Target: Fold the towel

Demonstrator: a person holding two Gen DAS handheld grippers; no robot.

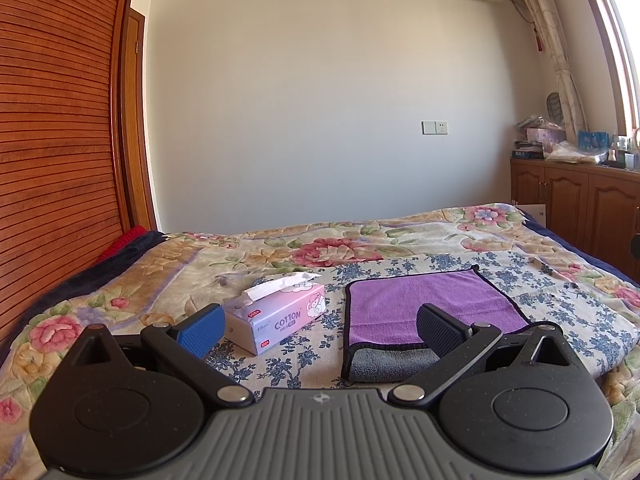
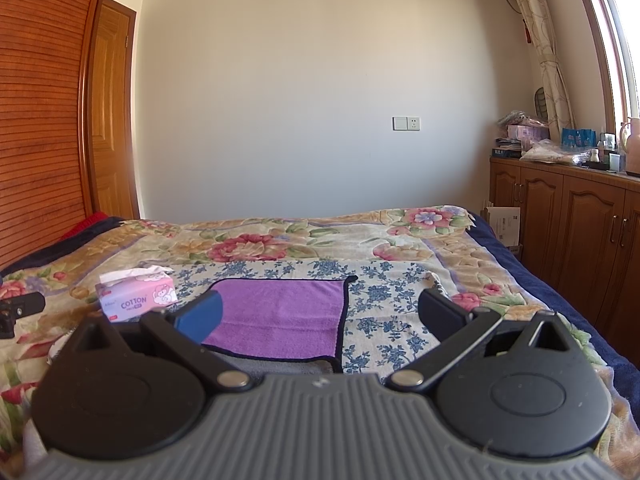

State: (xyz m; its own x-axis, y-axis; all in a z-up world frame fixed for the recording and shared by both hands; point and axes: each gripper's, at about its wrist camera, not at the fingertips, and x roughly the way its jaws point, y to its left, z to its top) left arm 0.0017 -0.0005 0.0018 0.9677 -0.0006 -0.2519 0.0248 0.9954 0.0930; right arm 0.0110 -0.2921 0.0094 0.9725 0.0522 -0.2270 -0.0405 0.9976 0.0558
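A purple towel [image 1: 424,300] with dark edging and a grey underside lies on the bed, its near edge folded so the grey shows. It also shows in the right wrist view [image 2: 280,312]. My left gripper [image 1: 320,328] is open and empty, held above the bed near the towel's front left corner, its right finger [image 1: 440,330] over the near edge. My right gripper [image 2: 320,320] is open and empty, held in front of the towel's near right corner, its left finger [image 2: 200,318] over the towel.
A pink tissue box [image 1: 280,316] stands left of the towel; it also shows in the right wrist view [image 2: 138,296]. The floral bedspread [image 1: 360,248] covers the bed. A wooden wardrobe [image 1: 52,120] stands left, wooden cabinets [image 2: 568,216] right.
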